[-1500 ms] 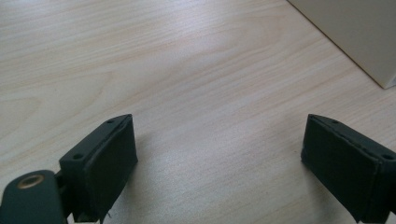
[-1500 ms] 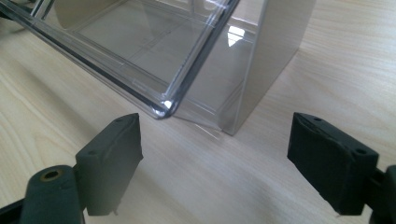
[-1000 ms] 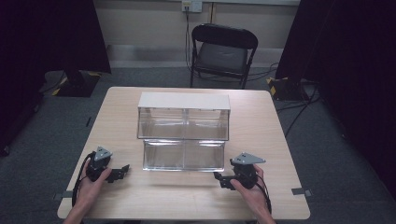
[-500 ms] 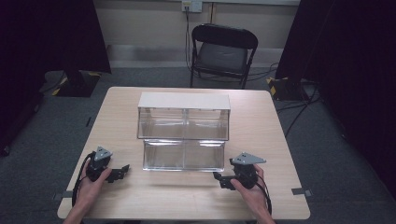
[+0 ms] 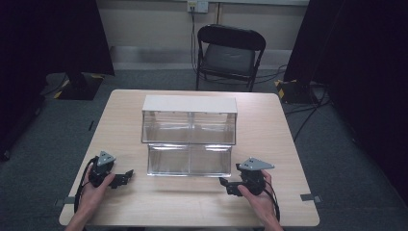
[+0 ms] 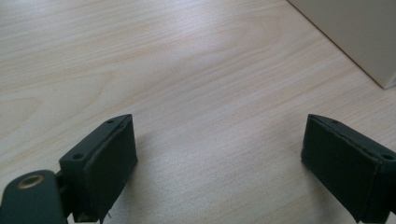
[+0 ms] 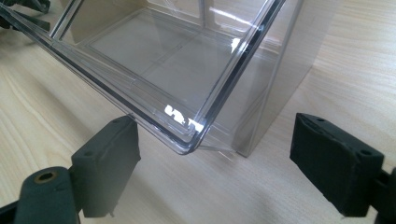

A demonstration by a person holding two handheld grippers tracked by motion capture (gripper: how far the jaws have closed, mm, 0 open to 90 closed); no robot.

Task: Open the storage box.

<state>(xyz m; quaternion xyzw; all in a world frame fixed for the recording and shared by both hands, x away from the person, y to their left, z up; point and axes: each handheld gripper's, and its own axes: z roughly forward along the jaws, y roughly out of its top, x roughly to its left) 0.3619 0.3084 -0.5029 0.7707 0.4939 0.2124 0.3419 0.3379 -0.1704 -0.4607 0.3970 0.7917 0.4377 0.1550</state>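
Nothing started yet. Clear drawer box (image 5: 189, 132) is sitting mid-table, lower drawer (image 7: 154, 60) sticking out toward the person, empty. Right gripper (image 5: 230, 185) is resting off its front right corner, jaws spread. Left gripper (image 5: 123, 177) is resting front-left of the box, jaws spread, gripping nothing.

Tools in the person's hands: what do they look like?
Both tools are black. The left tool and right tool each carry a grey three-cornered plate on top and trail a black cable. Their jaws are flat black blocks with small holes, as on the left tool's pads. No sleeves show.
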